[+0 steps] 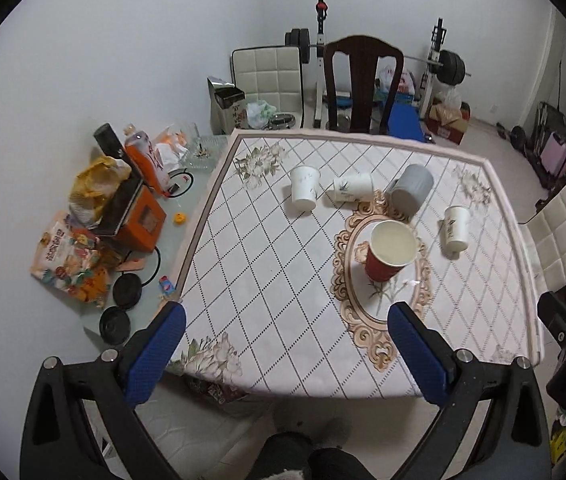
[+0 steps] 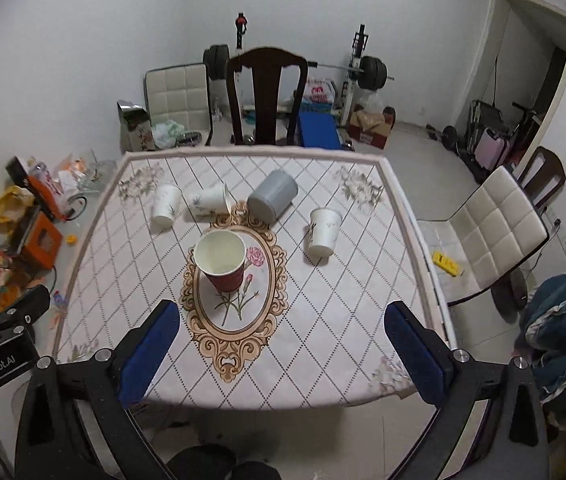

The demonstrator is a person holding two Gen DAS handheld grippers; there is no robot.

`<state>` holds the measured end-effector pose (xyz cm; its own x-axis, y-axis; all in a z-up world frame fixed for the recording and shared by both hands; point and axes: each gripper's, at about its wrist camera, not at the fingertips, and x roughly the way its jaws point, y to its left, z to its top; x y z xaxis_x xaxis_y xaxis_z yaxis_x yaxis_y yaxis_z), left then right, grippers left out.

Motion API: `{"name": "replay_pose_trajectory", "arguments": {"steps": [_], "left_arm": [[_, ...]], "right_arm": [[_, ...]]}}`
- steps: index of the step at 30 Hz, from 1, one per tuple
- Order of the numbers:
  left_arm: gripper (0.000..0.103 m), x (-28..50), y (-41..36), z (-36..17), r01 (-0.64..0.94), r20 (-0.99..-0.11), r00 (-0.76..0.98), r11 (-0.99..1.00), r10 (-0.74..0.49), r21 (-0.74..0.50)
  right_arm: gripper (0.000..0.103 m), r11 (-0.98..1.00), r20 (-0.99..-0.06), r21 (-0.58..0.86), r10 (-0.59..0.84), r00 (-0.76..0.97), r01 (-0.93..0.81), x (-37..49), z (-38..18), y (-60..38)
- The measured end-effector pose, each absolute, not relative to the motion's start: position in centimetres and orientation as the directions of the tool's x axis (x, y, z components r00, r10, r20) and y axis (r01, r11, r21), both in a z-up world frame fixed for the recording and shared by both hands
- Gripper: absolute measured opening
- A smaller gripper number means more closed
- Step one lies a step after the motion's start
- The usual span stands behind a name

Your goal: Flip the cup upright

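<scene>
A red paper cup (image 1: 389,254) (image 2: 221,260) stands upright, mouth up, on the oval motif at the middle of the table (image 1: 267,280) (image 2: 323,320). Behind it a white cup (image 1: 353,189) (image 2: 207,200) and a grey cup (image 1: 411,191) (image 2: 274,196) lie on their sides. Two white cups stand mouth up: one far left (image 1: 304,189) (image 2: 166,205), one to the right (image 1: 455,227) (image 2: 324,231). My left gripper (image 1: 283,356) and right gripper (image 2: 283,354) are both open and empty, held above the table's near edge.
Snack bags, an orange box (image 1: 139,220) and black lids clutter a glass side table on the left. A dark wooden chair (image 1: 363,80) (image 2: 267,92) stands at the far side, a white chair (image 2: 495,232) on the right. Weights and boxes sit behind.
</scene>
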<state>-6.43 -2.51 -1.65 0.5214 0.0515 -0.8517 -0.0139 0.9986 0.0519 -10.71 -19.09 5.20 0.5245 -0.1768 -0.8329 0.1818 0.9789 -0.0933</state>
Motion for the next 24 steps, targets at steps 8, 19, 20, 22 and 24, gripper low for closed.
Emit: {"name": "replay_pose_trajectory", "arguments": {"steps": [8,19,20,22,24], "left_arm": [[0.103,-8.8,-2.1,1.4,0.023,-0.840,0.542,0.999,0.017,0.035],[0.103,-9.8,-1.5,2.2,0.030,-0.819,0.573,0.999,0.015,0.040],[0.103,-9.8,-1.4,2.1,0.031,-0.822,0.570,0.999,0.016,0.041],[0.103,-9.8,-1.4,2.0,0.031,-0.822,0.569,0.998,0.020,0.045],[0.103,-9.9,-1.4,2.1,0.028,-0.822,0.569,0.998,0.025,0.049]], "right_arm": [[0.103,0.976,-0.800,-0.107,-0.198,0.567,0.189,-13.5,11.0,-17.8],[0.103,0.975,-0.801,-0.106,-0.199,0.564,0.194,-14.7,12.1,-16.7],[0.103,0.975,-0.804,-0.106,-0.201,0.560,0.198,-14.7,12.0,-16.8],[0.103,0.975,-0.809,-0.101,-0.195,0.554,0.196,-14.7,11.9,-16.8],[0.103,0.975,-0.811,-0.101,-0.196,0.551,0.197,-14.5,11.6,-16.8]]}}
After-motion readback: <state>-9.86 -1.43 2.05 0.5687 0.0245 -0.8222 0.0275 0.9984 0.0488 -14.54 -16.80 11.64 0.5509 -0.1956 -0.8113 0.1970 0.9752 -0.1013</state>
